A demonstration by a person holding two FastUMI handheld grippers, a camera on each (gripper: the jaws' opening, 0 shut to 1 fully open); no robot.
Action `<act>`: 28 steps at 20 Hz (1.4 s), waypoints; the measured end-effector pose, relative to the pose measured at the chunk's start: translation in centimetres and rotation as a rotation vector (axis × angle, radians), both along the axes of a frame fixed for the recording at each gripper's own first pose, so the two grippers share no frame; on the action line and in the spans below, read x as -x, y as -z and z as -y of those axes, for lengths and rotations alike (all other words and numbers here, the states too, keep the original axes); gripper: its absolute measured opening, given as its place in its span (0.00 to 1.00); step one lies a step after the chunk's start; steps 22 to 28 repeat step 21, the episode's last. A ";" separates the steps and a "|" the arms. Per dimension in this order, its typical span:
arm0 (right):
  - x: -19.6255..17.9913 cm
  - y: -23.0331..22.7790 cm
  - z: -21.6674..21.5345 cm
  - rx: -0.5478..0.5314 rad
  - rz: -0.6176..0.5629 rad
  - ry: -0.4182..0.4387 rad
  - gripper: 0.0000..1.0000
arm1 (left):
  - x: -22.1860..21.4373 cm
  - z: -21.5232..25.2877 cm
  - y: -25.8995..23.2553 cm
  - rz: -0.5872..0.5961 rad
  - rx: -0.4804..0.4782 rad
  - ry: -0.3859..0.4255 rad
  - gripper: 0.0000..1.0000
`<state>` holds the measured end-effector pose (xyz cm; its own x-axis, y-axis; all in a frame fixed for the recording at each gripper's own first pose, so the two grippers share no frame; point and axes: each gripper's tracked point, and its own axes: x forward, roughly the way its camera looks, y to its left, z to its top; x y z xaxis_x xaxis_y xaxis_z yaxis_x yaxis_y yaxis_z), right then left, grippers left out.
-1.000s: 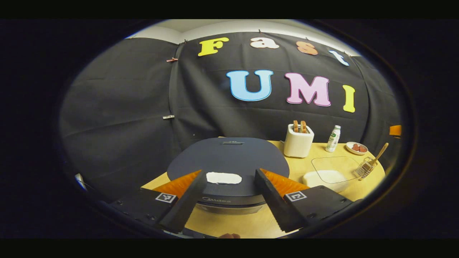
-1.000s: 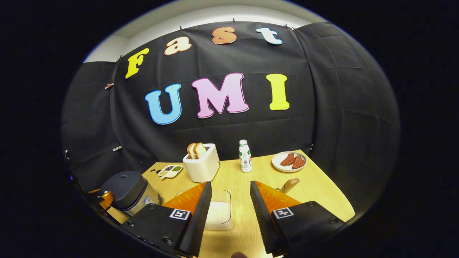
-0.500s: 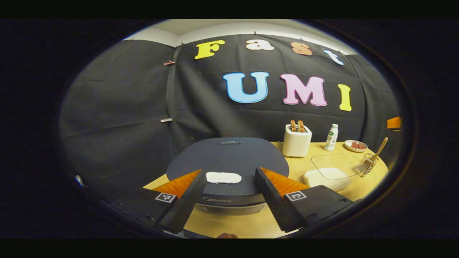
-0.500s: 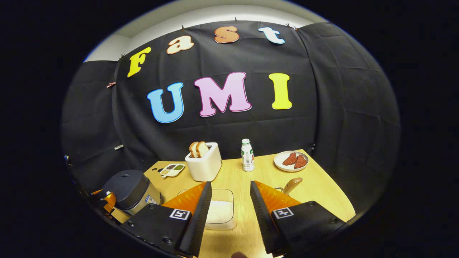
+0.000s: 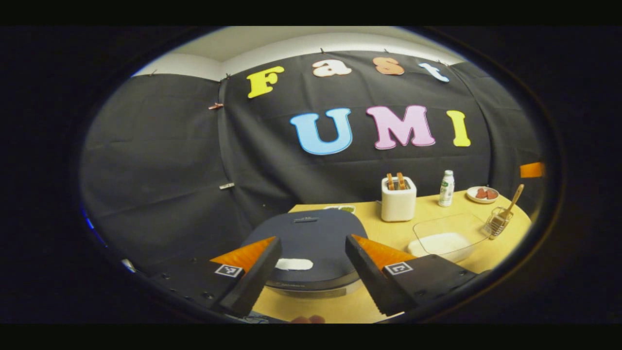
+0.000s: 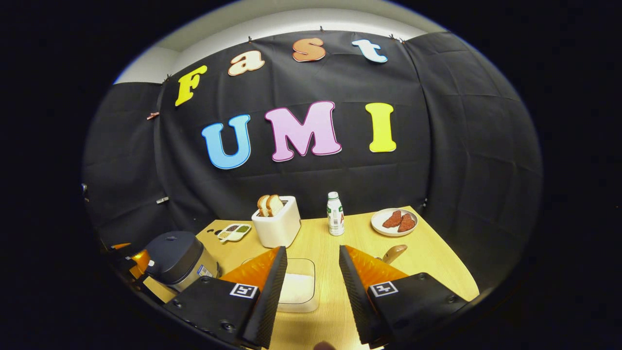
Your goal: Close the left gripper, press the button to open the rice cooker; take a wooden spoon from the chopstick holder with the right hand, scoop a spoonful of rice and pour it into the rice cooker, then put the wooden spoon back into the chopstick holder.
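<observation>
Over the last second the left gripper [image 5: 311, 272] has drawn back and risen from the rice cooker [image 5: 306, 238]; its lid looks smaller and the white patch at the lid's front edge [image 5: 294, 264] sits lower between the fingers. Both jaws stand apart; the left must be brought together before pressing, so the opening step is not yet done. The right gripper [image 6: 311, 296] hangs open over the rice container [image 6: 296, 287] at the table's near middle. The wooden spoon [image 5: 510, 204] stands in the chopstick holder [image 5: 495, 223] near the right edge. Toaster [image 6: 277, 226], bottle [image 6: 334, 214] and plate [image 6: 391, 221] line the far edge, clear of the route.
</observation>
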<state>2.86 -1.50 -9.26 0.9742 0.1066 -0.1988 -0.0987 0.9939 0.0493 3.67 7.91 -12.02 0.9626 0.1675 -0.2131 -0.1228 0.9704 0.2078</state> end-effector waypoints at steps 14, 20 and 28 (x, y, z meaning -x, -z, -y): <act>0.9 -1.3 -0.1 0.005 0.036 0.006 0.68 | 0.4 6.0 -7.1 0.137 0.002 0.111 0.95; 1.9 -1.5 -0.1 0.034 0.040 0.019 0.80 | 0.6 6.6 -8.8 0.191 -0.045 0.147 0.95; 2.1 -1.6 -0.1 0.036 0.040 0.029 0.80 | 0.6 6.8 -8.9 0.194 -0.046 0.163 0.95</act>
